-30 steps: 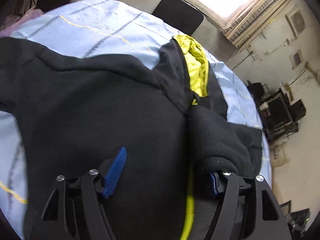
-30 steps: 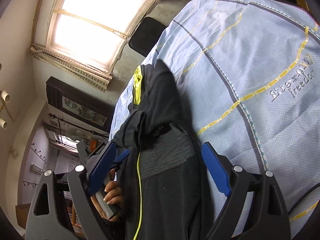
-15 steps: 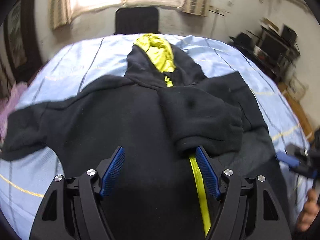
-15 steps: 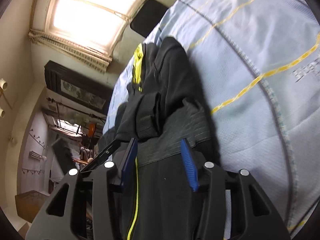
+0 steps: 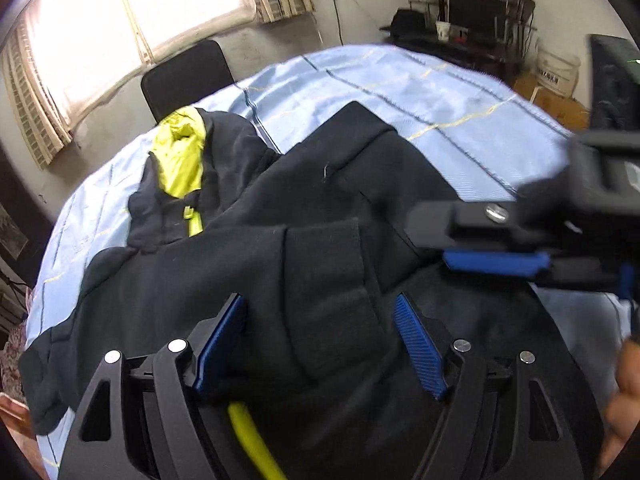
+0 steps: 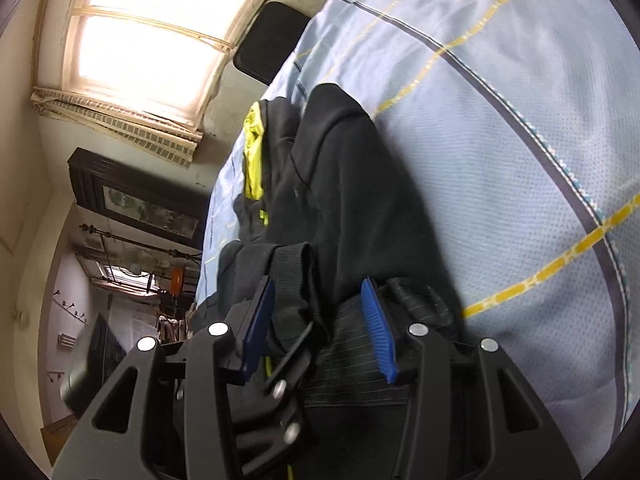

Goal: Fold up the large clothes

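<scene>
A black zip hoodie (image 5: pixel 280 248) with a yellow-lined hood (image 5: pixel 180 160) lies spread on the pale blue bedsheet (image 5: pixel 420 92), filling the middle and lower frame. The left gripper (image 5: pixel 320 344) is spread open above a folded-over sleeve cuff (image 5: pixel 332 280). The right gripper (image 6: pixel 316 320) has its blue pads apart around the cuff, seemingly not yet pinching. No lettering is readable; the white bucket's (image 5: pixel 558 68) label at upper right is blurred.

Daylight flared white through the window (image 5: pixel 132 12), blowing it out; the right gripper (image 5: pixel 520 248) smeared with motion blur, edges bent fisheye-round.
</scene>
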The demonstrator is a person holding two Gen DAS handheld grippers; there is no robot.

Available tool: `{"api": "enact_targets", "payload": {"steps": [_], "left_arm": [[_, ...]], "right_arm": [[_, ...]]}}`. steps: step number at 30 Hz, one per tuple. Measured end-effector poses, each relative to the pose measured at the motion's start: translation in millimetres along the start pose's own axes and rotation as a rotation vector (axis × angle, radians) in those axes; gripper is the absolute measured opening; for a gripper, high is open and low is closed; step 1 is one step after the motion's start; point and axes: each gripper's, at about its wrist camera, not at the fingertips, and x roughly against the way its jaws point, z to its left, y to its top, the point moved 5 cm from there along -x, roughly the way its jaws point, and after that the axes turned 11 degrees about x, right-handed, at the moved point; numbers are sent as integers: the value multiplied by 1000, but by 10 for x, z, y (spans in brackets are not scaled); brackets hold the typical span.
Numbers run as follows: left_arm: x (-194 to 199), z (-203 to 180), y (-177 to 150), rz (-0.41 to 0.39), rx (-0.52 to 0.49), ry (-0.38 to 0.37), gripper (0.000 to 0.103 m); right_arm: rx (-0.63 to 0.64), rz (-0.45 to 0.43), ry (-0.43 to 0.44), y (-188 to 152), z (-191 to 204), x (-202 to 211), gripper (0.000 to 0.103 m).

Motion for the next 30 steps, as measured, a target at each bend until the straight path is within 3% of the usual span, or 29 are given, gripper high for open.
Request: {"api": "enact_targets", "payload": {"steps": [2,4,5,9,10,11,13,16,18,20,22,24,26,28,30], "left_arm": [[-148,59,22,30,26,1,81],[-163,143,40,20,68,-46,76],[-150,172,50,17,81,-63,65],[105,433,133,4,199,-233,37],[171,540,153,-8,225,-236,21],[251,714,159,-22,254,-232,19],[364,1129,115,-39,342,-231,21],[387,1723,-27,-39,487,-163,20],[329,2201,-210,-20,649,-150,18],[267,2462,-388,9,742,-162,18],[223,2548,-516,29,774,-190,22],[246,2535,-548,22,772,-212,33],[254,2484,-532,8,761,-219,53],[230,2413,-513,9,737,-191,63],[199,2370,-507,10,721,-179,64]], "right_arm": [[-10,-7,17,21,-39,-4,45],[-13,-3,24,30,-55,-29,45],[-11,-1,21,26,-64,-39,45],[5,9,16,3,-41,-108,42],[16,8,5,-1,-26,-121,43],[29,1,-21,0,-19,-125,43],[39,-3,-38,9,-28,-133,43],[30,-6,-60,22,-77,-147,38],[31,-12,-66,30,-103,-122,38],[40,-16,-67,32,-83,-96,40],[57,-19,-59,19,-26,-76,41],[65,-12,-43,-7,25,-83,43],[65,-2,-28,-21,84,-127,47],[78,8,-46,-6,134,-204,50],[92,15,-77,29,169,-294,53]]}}
